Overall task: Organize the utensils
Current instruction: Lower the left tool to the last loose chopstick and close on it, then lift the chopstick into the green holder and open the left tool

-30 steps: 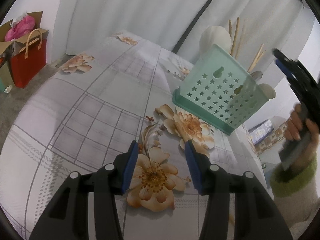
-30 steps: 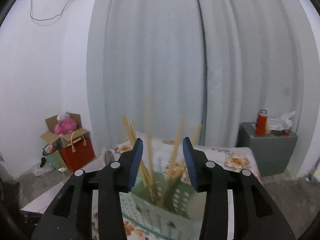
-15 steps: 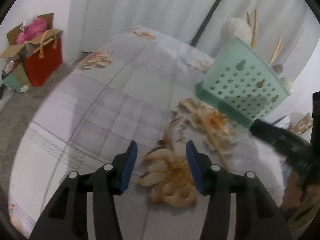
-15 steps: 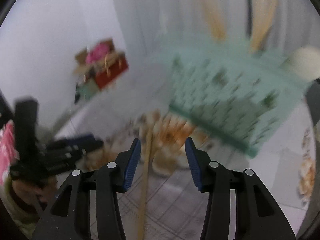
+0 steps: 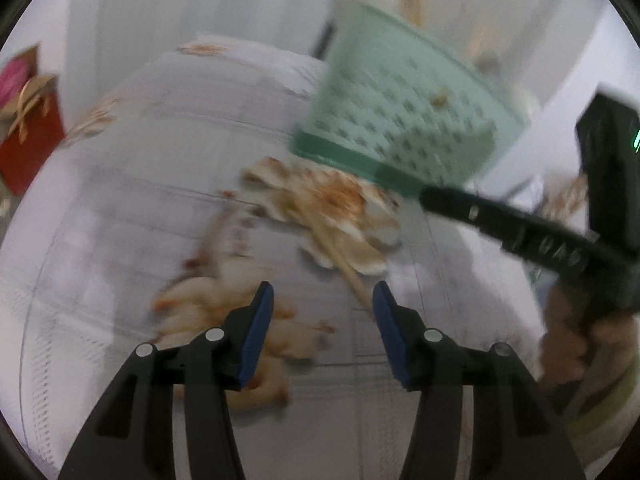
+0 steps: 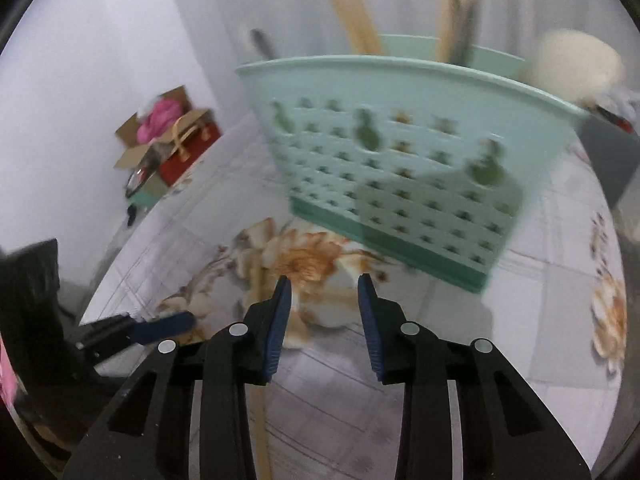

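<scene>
A mint-green perforated utensil basket [image 5: 404, 108] [image 6: 404, 152] stands on the floral tablecloth and holds several wooden chopsticks [image 6: 356, 20] and a pale ladle [image 6: 572, 64]. One loose wooden chopstick [image 5: 344, 264] [image 6: 258, 292] lies on the cloth in front of the basket. My left gripper [image 5: 322, 296] is open and empty, just short of the chopstick's near end. My right gripper [image 6: 324, 288] is open and empty above the cloth, to the right of the chopstick. Each gripper shows in the other's view: the right one [image 5: 520, 224], the left one [image 6: 160, 326].
The table [image 5: 140, 152] is covered with a grey checked cloth with orange flowers. A red bag and a cardboard box with pink stuffing [image 6: 176, 136] sit on the floor at the far left. White curtains hang behind. A grey cabinet [image 6: 608, 152] stands at the right.
Both grippers have dropped from high above the basket to low over the cloth. The right gripper swung down from over the chopsticks. Both views are blurred by motion.
</scene>
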`<state>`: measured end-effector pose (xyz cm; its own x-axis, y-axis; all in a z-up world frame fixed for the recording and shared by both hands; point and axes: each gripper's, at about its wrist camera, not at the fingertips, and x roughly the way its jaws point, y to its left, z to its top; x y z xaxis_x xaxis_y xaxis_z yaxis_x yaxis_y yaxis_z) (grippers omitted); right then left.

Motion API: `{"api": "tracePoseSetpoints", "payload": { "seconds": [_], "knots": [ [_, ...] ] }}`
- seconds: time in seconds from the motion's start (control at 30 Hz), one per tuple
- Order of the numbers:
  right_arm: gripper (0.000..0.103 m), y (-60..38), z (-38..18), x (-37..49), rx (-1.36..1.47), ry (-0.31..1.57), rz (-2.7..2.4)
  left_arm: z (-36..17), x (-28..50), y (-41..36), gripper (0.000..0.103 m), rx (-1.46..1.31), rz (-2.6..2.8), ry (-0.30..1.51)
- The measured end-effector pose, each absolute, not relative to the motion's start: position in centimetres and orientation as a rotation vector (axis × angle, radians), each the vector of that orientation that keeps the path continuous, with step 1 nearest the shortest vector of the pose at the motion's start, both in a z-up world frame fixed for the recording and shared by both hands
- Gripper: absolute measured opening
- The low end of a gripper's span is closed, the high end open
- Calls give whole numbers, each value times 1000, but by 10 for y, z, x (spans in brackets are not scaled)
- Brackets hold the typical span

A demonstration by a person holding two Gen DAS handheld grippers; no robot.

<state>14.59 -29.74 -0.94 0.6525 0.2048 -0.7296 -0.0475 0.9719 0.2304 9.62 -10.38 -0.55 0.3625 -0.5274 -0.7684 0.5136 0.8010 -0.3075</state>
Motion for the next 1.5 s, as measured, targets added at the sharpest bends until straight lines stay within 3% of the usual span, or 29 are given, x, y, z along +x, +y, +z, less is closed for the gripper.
{"api": "tracePoseSetpoints", "payload": {
  "seconds": [0.23,0.4,0.57,0.77,0.93,1.03,1.33,1.5],
  "knots": [
    [32,-314,-15,124,278,847,96,-9,75,-151,50,341,-585,855],
    [32,-317,-20,115,296,838,96,-5,84,-129,42,319,-571,887],
    [32,-320,-34,119,327,846,110,2,114,-106,42,199,-564,991],
    [32,-328,-43,116,375,827,115,1,133,-114,42,278,-465,1002],
    [33,-342,-48,112,422,810,106,2,139,-112,15,260,-422,996],
    [33,-348,-52,110,446,805,110,2,140,-109,6,224,-404,995],
    [33,-357,-56,110,476,791,141,20,143,-93,6,76,-423,966],
    [33,-362,-58,111,485,791,144,75,131,-76,6,-37,-508,792]
  ]
}}
